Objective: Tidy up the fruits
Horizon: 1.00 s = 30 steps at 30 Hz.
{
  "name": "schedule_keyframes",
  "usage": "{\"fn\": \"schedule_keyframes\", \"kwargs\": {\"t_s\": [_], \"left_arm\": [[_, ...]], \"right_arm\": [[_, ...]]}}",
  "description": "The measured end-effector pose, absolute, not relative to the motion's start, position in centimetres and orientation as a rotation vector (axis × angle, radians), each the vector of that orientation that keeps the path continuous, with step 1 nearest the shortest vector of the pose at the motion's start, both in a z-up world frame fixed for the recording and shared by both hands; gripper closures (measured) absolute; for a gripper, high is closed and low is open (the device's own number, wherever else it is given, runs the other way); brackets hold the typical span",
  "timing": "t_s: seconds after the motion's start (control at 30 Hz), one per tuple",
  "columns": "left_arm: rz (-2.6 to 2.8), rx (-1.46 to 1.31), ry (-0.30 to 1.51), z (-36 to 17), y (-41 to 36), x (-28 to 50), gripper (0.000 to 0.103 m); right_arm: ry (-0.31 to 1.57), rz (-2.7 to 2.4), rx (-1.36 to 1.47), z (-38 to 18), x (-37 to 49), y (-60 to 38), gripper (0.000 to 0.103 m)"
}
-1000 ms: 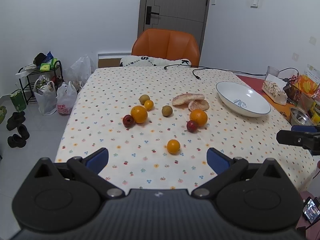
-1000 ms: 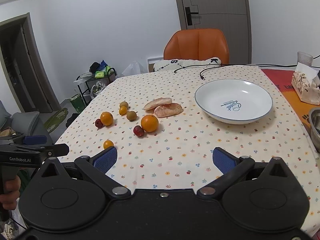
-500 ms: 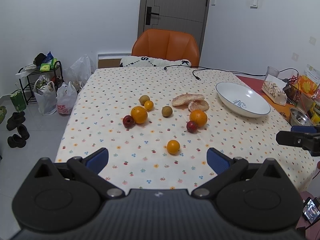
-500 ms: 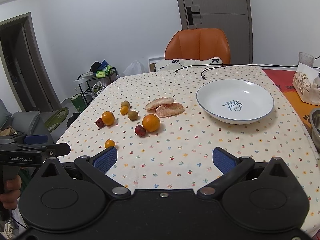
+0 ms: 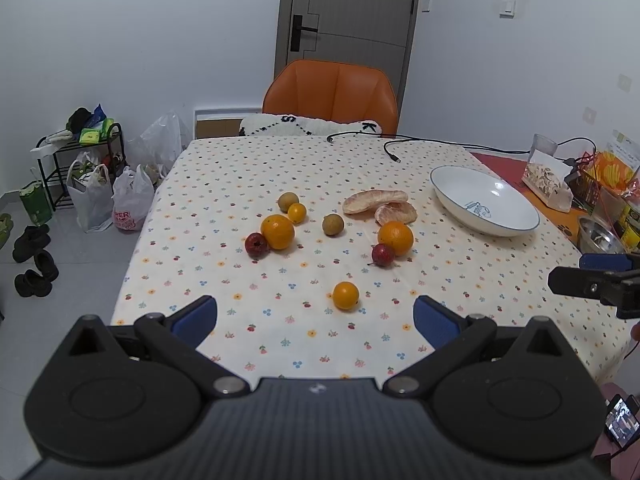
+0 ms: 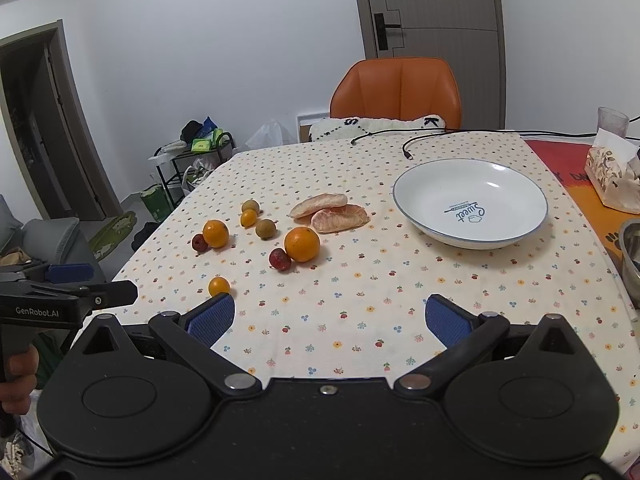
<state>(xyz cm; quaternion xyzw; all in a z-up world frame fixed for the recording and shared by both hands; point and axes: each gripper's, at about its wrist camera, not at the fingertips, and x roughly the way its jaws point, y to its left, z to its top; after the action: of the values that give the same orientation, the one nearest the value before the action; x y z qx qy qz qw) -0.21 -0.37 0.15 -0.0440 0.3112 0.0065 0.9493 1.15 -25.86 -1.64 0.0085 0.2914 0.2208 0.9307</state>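
Loose fruit lies on the flowered tablecloth: a small orange (image 5: 345, 295) nearest me, two bigger oranges (image 5: 395, 237) (image 5: 277, 231), two red fruits (image 5: 383, 255) (image 5: 256, 245), two brownish fruits (image 5: 333, 224), a tiny orange (image 5: 297, 213) and peeled pomelo pieces (image 5: 376, 201). An empty white bowl (image 6: 470, 202) stands to the right of them. My left gripper (image 5: 316, 320) is open and empty above the near table edge. My right gripper (image 6: 328, 318) is open and empty, short of the fruit.
An orange chair (image 5: 331, 98) stands at the far side. A black cable (image 5: 394, 152) lies on the far table. A tissue pack (image 6: 612, 176), a steel bowl (image 5: 598, 236) and snack packs (image 5: 612, 176) sit at the right. Bags and a rack (image 5: 84, 176) stand on the floor at left.
Both views have barely shifted; the right gripper has crept slightly forward and left. Nothing was taken hold of or moved on the table.
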Motion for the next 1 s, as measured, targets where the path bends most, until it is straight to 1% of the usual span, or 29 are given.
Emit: {"fn": "schedule_keyframes", "kwargs": {"t_s": [1.0], "left_arm": [[0.001, -0.095, 0.611, 0.4, -0.6, -0.35, 0.0]], "right_arm": [[0.604, 0.446, 0.004, -2.05, 1.3, -26.09, 0.0]]}}
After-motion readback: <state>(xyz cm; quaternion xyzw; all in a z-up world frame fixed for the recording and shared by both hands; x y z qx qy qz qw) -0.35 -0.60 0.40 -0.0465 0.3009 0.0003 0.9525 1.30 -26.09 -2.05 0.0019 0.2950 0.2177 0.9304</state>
